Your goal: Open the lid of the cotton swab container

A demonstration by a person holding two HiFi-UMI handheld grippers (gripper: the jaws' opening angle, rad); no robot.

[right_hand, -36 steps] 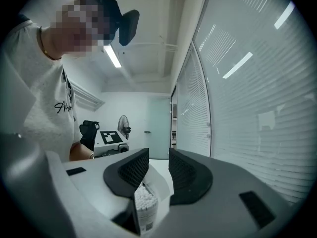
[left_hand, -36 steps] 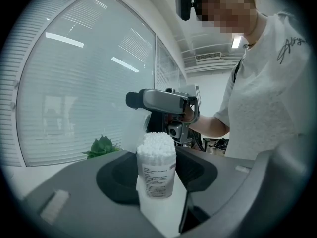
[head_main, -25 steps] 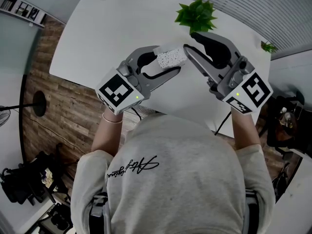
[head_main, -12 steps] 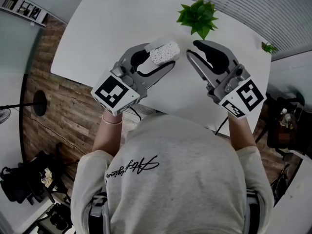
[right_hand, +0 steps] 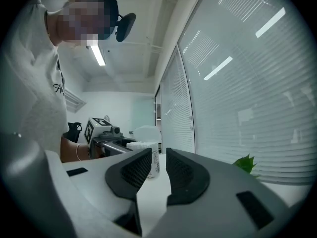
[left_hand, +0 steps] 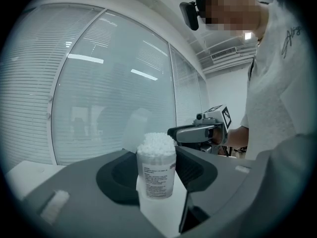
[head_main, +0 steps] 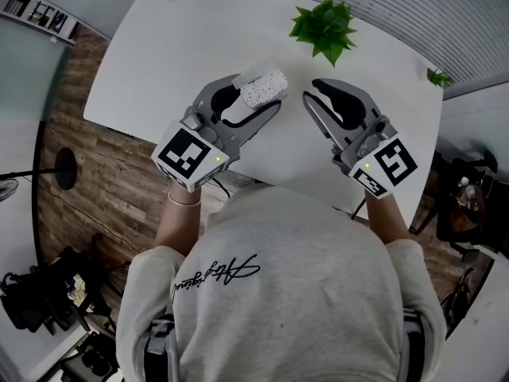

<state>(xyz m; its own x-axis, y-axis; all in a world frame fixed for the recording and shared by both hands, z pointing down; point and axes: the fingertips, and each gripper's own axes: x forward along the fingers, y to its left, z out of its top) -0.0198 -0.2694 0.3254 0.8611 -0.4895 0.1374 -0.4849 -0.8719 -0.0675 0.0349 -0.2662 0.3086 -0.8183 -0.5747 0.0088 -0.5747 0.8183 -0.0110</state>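
Observation:
The cotton swab container (head_main: pixel 265 88) is a small clear tub packed with white swabs (left_hand: pixel 156 143), and its printed label (left_hand: pixel 155 177) faces the left gripper camera. My left gripper (head_main: pixel 261 92) is shut on its body and holds it above the white table (head_main: pixel 175 46). The translucent lid (right_hand: pixel 147 132) stands tipped up behind the swabs, so the tub's top is uncovered. My right gripper (head_main: pixel 311 91) hangs a short way right of the tub without touching it. Its jaws are closing to a narrow gap with nothing between them, and the tub (right_hand: pixel 155 165) shows beyond that gap.
A small green potted plant (head_main: pixel 323 24) stands on the far side of the table, beyond both grippers. A second bit of greenery (head_main: pixel 437 76) sits at the table's right edge. Window blinds (right_hand: pixel 247 73) run along the far side. The person's torso fills the near part of the head view.
The right gripper has drawn back from the container's top and come a little nearer the person, its jaws narrowing. The left gripper has shifted the container slightly left.

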